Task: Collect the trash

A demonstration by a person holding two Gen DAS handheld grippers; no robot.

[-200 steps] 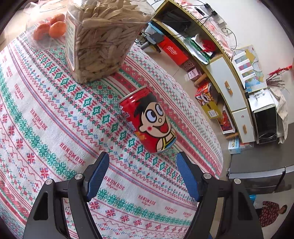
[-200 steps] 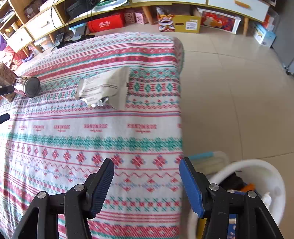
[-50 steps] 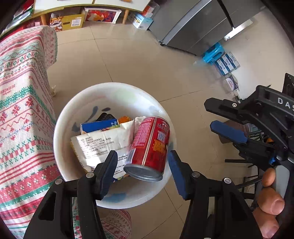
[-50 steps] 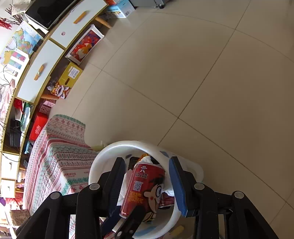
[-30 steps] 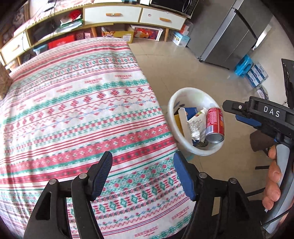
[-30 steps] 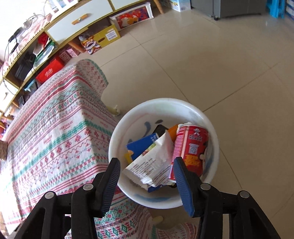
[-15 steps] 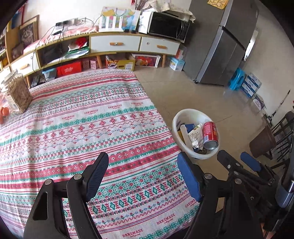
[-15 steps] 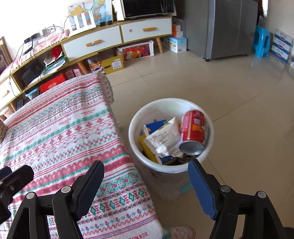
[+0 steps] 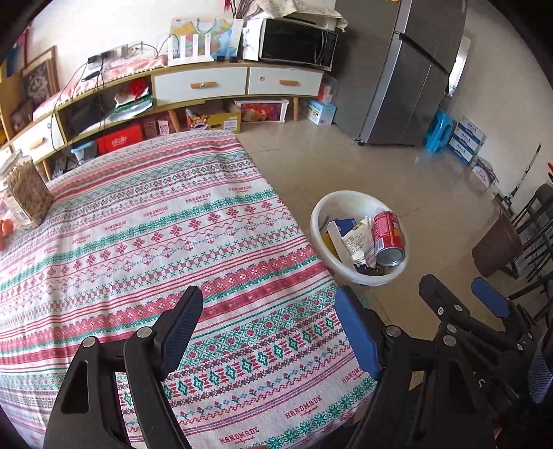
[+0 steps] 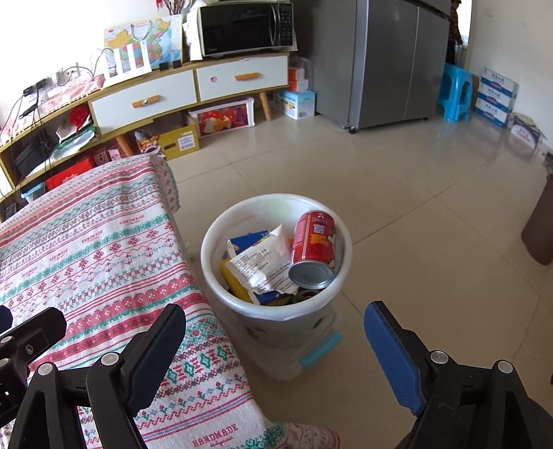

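Note:
A white trash bin (image 9: 345, 203) (image 10: 276, 198) stands on the floor beside the table. In it lie a red drink can (image 9: 387, 231) (image 10: 314, 238) on its side, a white wrapper (image 9: 356, 241) (image 10: 262, 259) and a blue carton (image 10: 249, 240). My left gripper (image 9: 266, 311) hangs open over the patterned tablecloth (image 9: 155, 224), with nothing between its fingers. Nearer me than the bin and above it, my right gripper (image 10: 273, 321) has its jaws opening, and they hold nothing. It also shows at the right of the left wrist view as the right gripper (image 9: 456, 286).
A jar of seeds (image 9: 27, 193) and oranges (image 9: 7, 226) sit at the table's far left. A TV cabinet (image 9: 200, 83) with a microwave (image 10: 242, 27), a fridge (image 10: 390, 62), a blue stool (image 10: 456, 89) and a brown container (image 9: 497, 248) ring the tiled floor.
Both grippers have drawn back and tilted up from the bin, which now looks smaller and farther. The right jaws have spread wider. The can and wrapper stay in the bin.

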